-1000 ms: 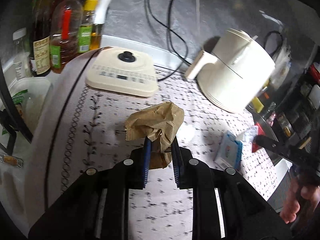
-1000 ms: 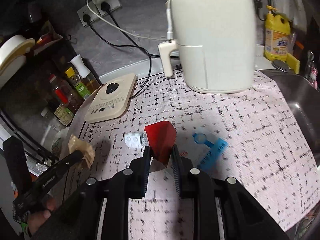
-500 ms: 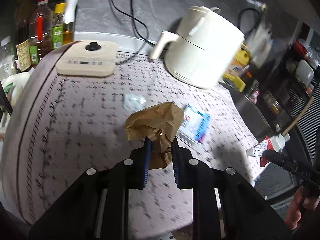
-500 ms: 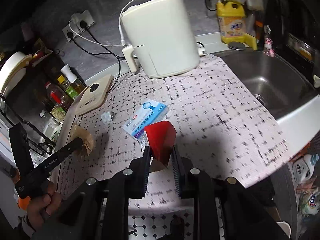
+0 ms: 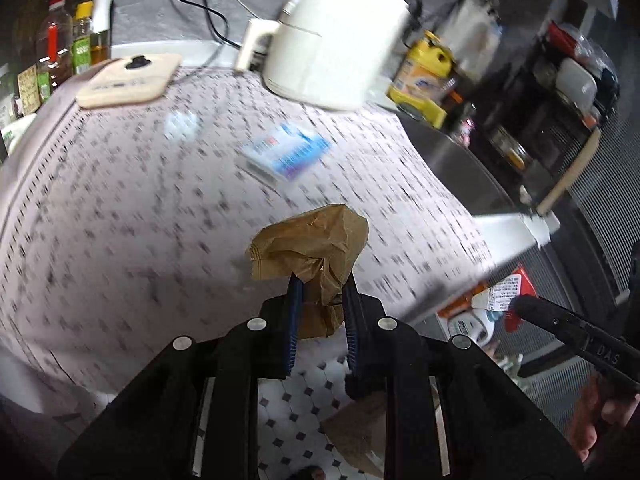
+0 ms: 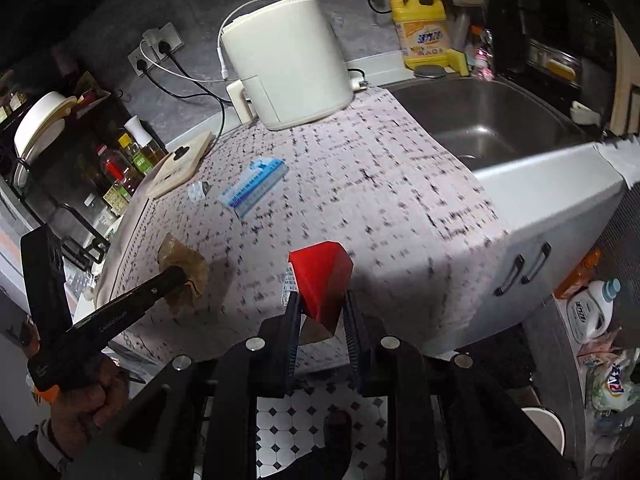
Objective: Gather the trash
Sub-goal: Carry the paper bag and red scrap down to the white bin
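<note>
Kitchen bench (image 6: 360, 184) under a pale speckled cloth fills both views, with black-and-white floor tiles (image 6: 304, 420) showing beneath my tongs. My left tongs (image 5: 319, 304) are nearly closed, pinching a crumpled brown paper bag (image 5: 312, 244); the bag stands upright out of the pads, its long axis running up and away from me, its bulging top leaning left. My right tongs (image 6: 321, 312) are likewise narrowed onto a red carton (image 6: 322, 276), which rises from the pads with its wide end up, a printed label on its left face. Both pieces hang at the bench's front edge. Behind them lie a blue-and-white packet (image 6: 253, 189) and a small blister pack (image 6: 199, 191), then a cream air fryer (image 6: 286, 60), a cream flat appliance (image 6: 180, 164) and the steel sink (image 6: 480, 116). Compared with a second ago, both tongs have drawn back from mid-bench toward its edge, the grips unchanged.
</note>
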### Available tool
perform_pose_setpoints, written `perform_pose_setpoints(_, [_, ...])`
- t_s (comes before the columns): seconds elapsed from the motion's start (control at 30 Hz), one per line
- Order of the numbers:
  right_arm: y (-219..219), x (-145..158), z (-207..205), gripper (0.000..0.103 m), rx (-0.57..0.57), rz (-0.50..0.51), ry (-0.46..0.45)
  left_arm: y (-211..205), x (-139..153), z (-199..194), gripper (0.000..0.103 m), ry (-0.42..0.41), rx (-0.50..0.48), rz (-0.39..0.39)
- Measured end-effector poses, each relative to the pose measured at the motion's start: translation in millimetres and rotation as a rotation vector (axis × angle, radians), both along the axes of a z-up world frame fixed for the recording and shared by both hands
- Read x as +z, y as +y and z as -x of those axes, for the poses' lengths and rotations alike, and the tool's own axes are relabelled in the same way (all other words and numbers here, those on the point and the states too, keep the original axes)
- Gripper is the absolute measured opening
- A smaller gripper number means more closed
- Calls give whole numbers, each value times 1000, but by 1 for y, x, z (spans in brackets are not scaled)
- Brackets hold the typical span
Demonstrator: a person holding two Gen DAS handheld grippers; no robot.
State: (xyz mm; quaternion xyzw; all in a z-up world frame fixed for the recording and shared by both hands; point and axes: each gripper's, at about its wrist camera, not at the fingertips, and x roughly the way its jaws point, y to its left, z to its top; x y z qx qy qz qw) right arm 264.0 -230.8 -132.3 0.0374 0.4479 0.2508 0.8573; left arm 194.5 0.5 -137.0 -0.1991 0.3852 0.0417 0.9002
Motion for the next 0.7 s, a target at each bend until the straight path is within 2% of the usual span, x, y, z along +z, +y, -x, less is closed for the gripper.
perform_pose_setpoints(0.33, [-82,-35,34,22,-23,60,48,-95,-36,24,20,33,-96,41])
perform_pose_setpoints(0.7, [-185,-88,71,22,-147,139,159,-198,-91,37,20,146,-275,82])
